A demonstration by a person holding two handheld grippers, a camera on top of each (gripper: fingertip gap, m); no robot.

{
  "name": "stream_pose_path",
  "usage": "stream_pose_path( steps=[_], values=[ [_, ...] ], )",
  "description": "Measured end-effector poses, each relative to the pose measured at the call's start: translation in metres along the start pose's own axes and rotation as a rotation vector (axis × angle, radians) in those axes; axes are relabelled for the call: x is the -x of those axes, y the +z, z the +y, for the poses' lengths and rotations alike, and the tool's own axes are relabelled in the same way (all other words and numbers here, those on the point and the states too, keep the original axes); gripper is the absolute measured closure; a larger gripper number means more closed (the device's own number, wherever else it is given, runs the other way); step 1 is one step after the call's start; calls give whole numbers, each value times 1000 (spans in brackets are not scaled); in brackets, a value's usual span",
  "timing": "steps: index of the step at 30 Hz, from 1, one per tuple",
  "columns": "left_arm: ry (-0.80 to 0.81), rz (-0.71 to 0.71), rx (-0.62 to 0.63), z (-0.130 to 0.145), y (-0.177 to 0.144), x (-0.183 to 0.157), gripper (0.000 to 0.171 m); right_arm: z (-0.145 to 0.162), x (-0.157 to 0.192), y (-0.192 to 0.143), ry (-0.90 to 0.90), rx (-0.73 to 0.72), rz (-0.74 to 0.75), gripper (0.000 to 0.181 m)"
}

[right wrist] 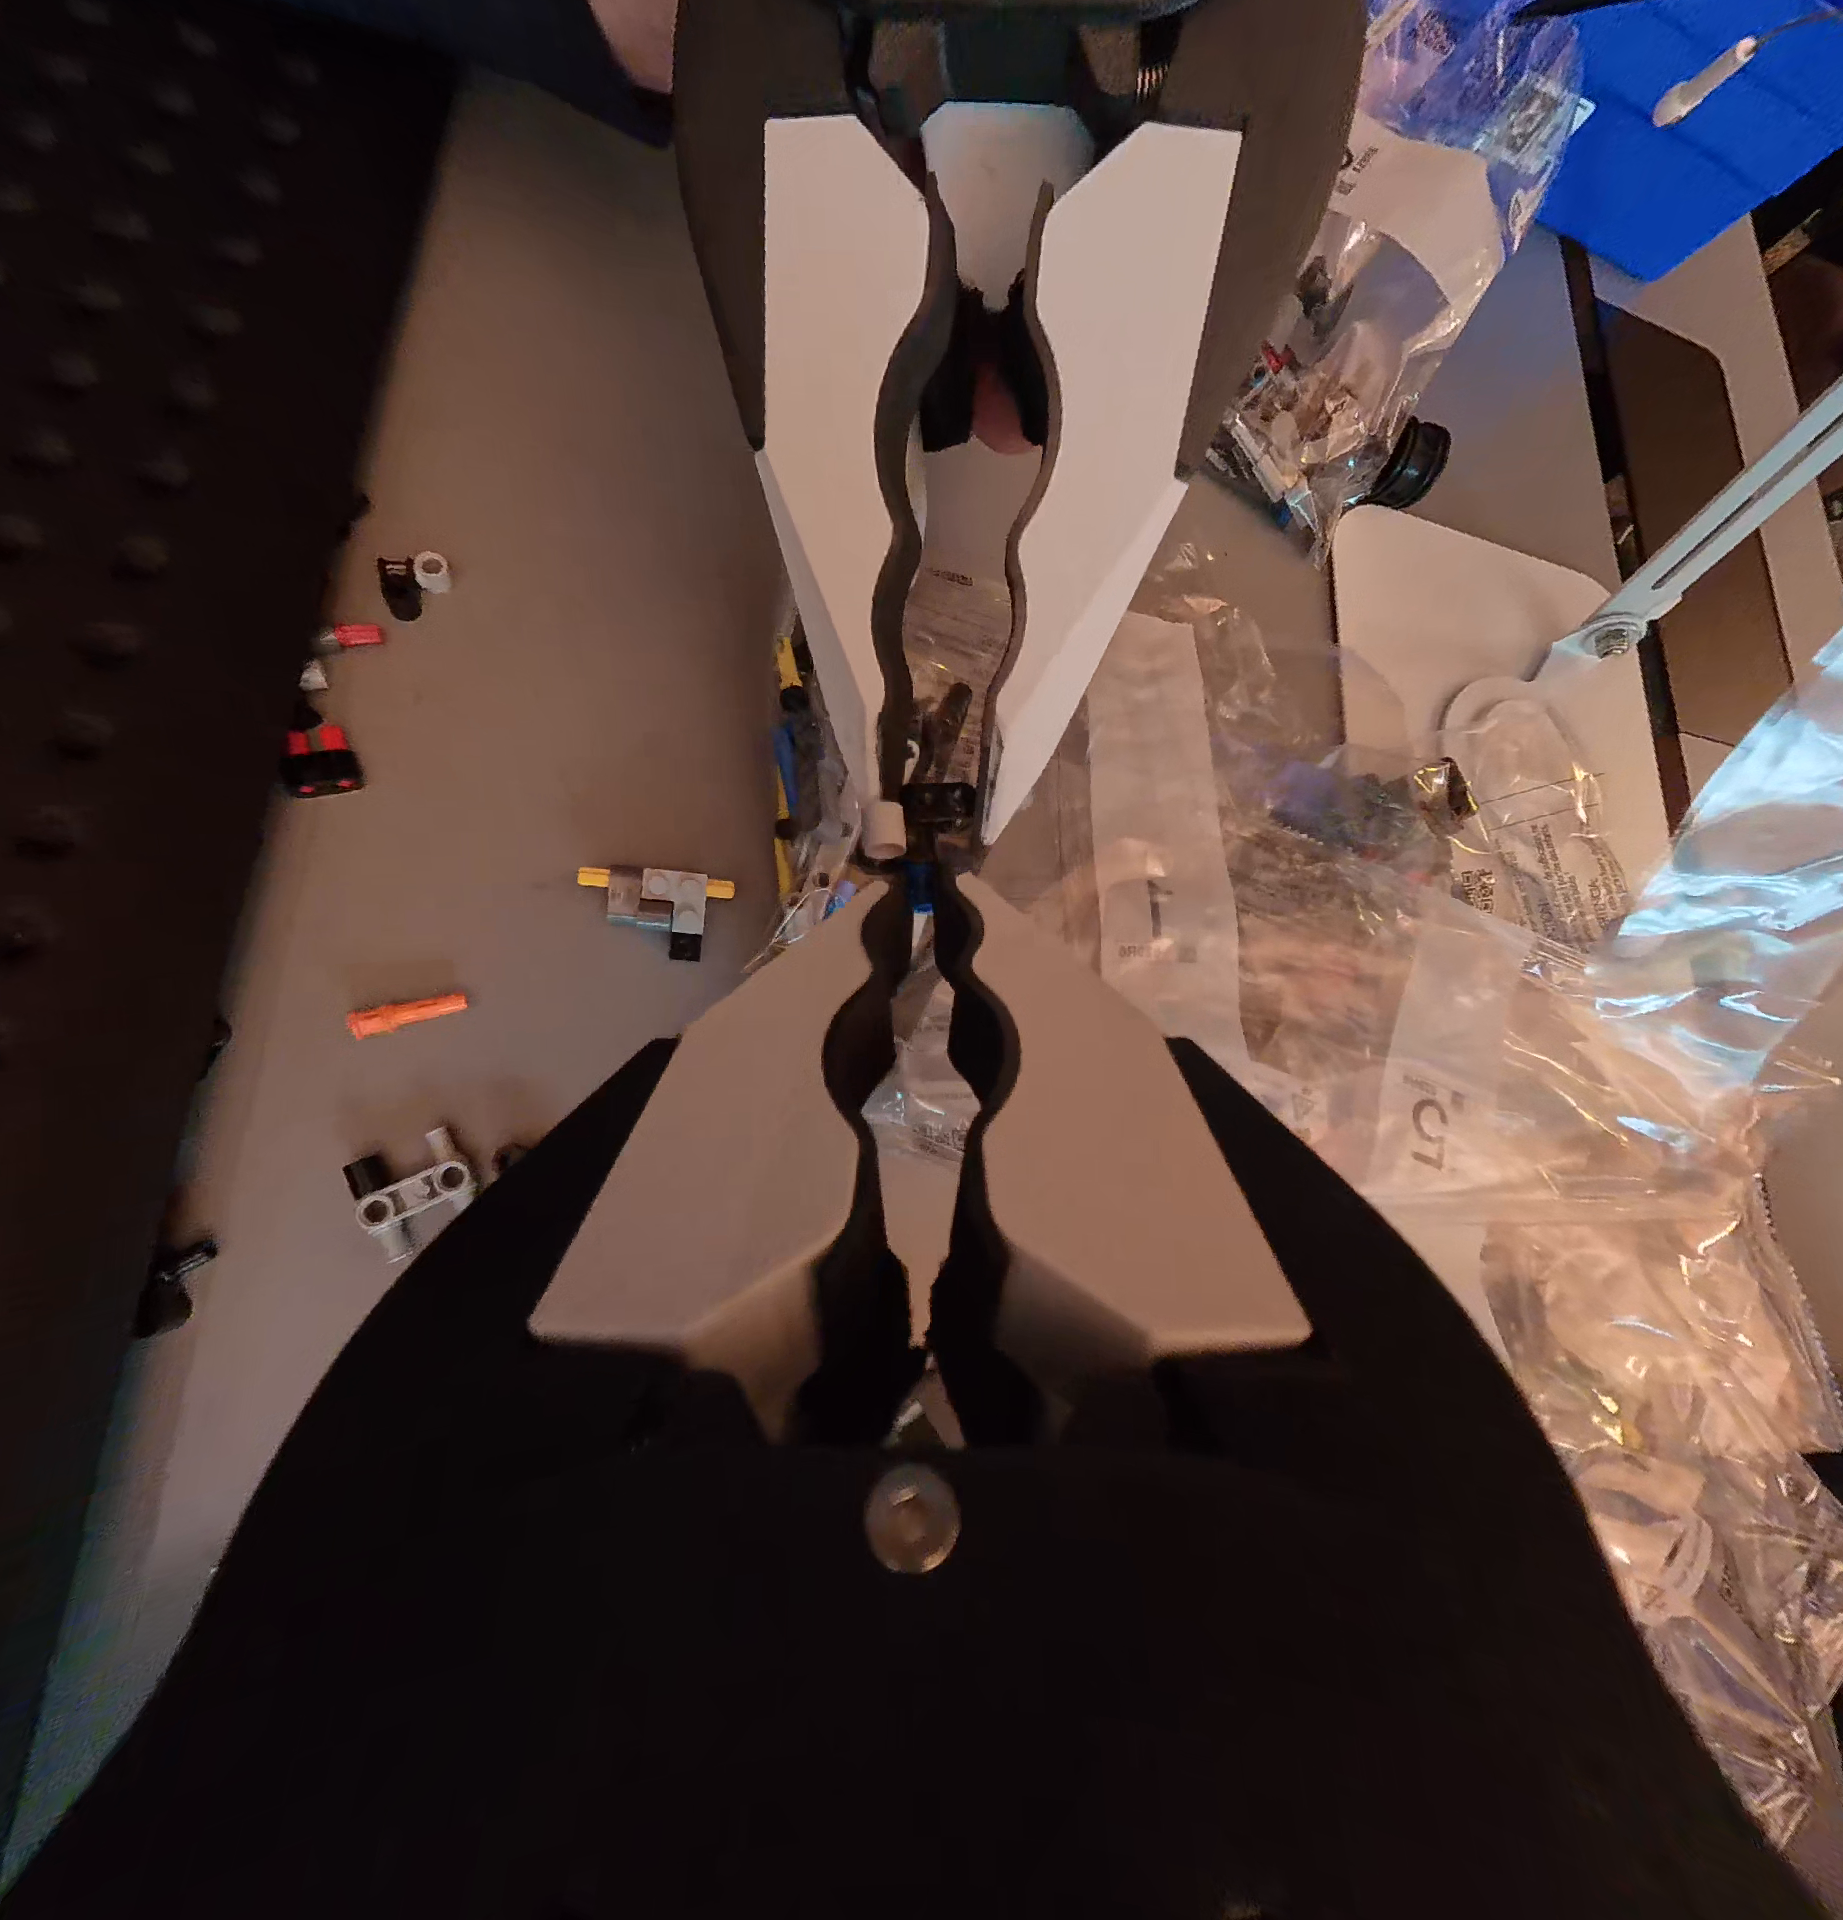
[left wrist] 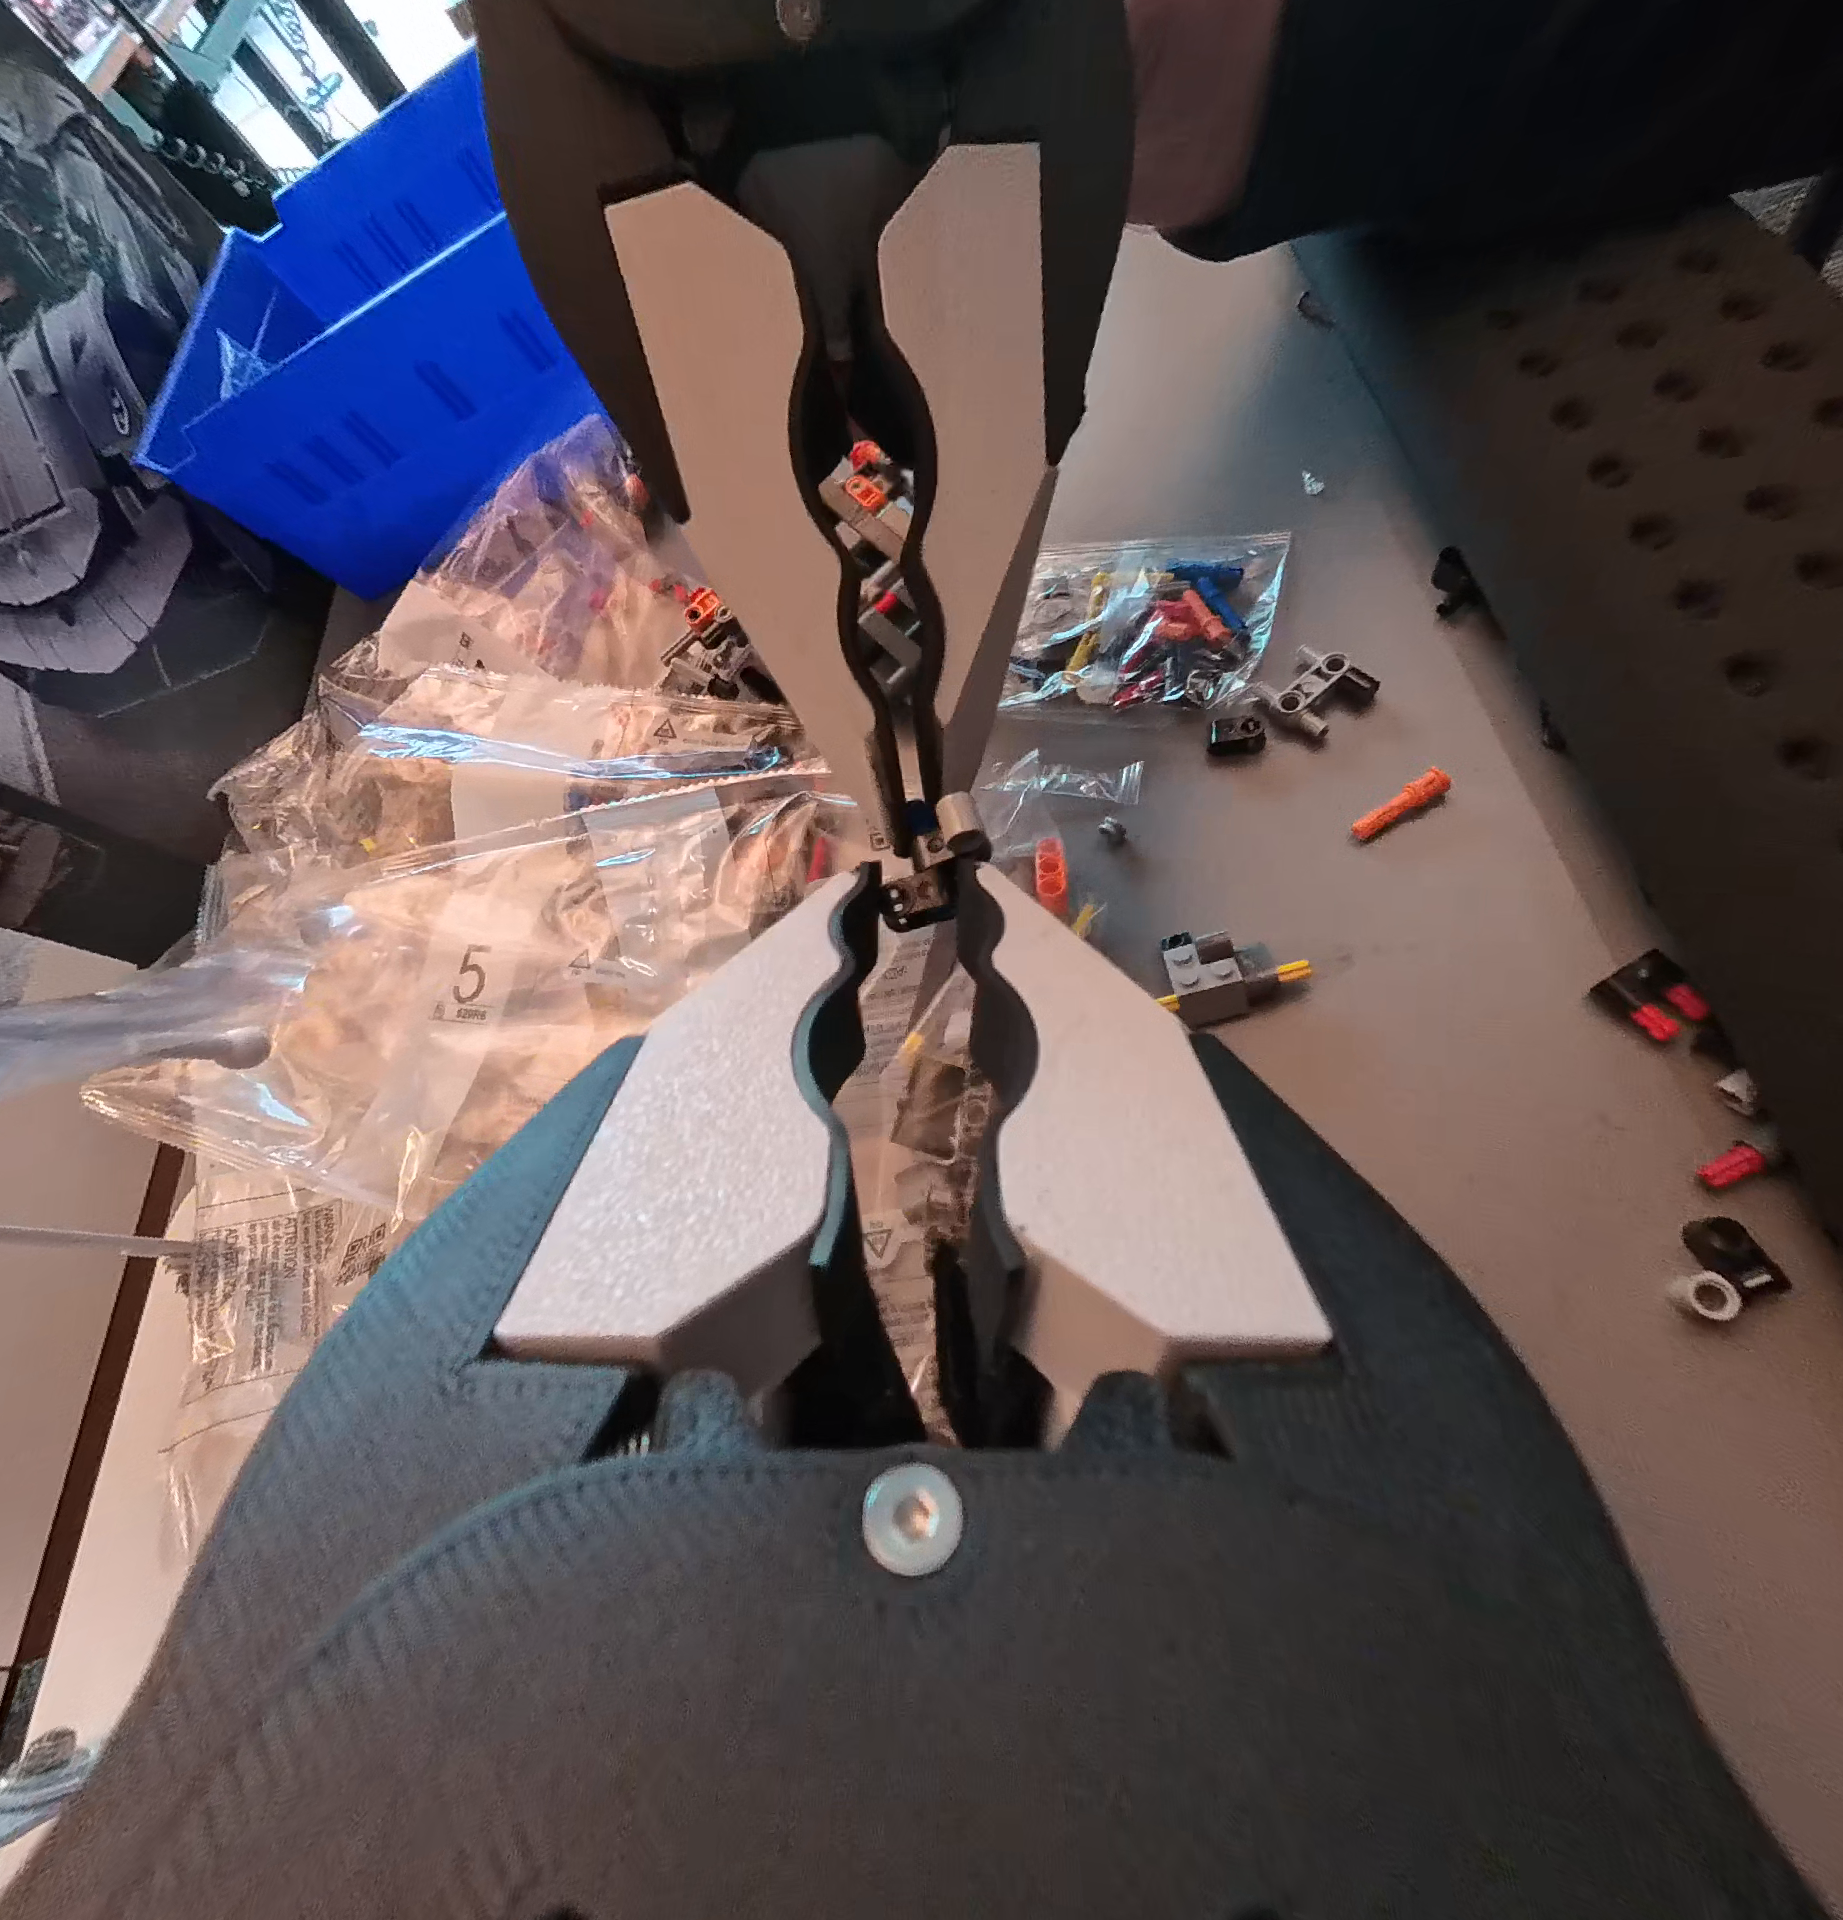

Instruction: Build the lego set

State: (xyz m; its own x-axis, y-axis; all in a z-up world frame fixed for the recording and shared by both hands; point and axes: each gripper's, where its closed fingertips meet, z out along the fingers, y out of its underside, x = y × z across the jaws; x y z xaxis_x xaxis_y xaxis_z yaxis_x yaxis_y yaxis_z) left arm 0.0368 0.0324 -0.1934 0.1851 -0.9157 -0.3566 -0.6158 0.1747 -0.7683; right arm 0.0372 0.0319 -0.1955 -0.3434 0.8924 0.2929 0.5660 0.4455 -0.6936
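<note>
My two grippers meet tip to tip above the grey table [left wrist: 1343, 1091]. My left gripper [left wrist: 917, 896] is shut on a small black connector [left wrist: 915, 902], which also shows in the right wrist view [right wrist: 938, 798]. My right gripper [right wrist: 919, 896] is shut on a blue pin [right wrist: 919, 885]. It comes in from the top of the left wrist view [left wrist: 927, 831]. A small grey bush [left wrist: 964, 821] [right wrist: 884, 831] sits at the joint where the two pieces touch. Whether the pieces are fully pushed together is hidden by the fingertips.
Loose parts lie on the table: an orange pin [left wrist: 1400, 805] [right wrist: 408, 1016], a grey bracket with a yellow axle [left wrist: 1223, 971] [right wrist: 657, 894], a light grey connector [left wrist: 1312, 691] and red pins [left wrist: 1732, 1164]. Clear parts bags [left wrist: 460, 935] [right wrist: 1519, 1091] pile beside a blue bin [left wrist: 377, 395]. Only a small space, under 4 cm, lies between the two pairs of fingers.
</note>
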Motion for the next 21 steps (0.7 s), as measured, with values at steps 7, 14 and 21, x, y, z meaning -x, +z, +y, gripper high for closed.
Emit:
stream_pose_path(
  steps=[7,14,21],
  values=[
    [22,-49,69,15,-17,9,160,31,-7,-13,28,108,33,180],
    [-61,50,-24,3,-26,0,160,21,1,-16,56,20,-23,180],
    [-70,225,110,26,-2,-35,159,7,14,-8,29,-44,-91,180]
  ],
)
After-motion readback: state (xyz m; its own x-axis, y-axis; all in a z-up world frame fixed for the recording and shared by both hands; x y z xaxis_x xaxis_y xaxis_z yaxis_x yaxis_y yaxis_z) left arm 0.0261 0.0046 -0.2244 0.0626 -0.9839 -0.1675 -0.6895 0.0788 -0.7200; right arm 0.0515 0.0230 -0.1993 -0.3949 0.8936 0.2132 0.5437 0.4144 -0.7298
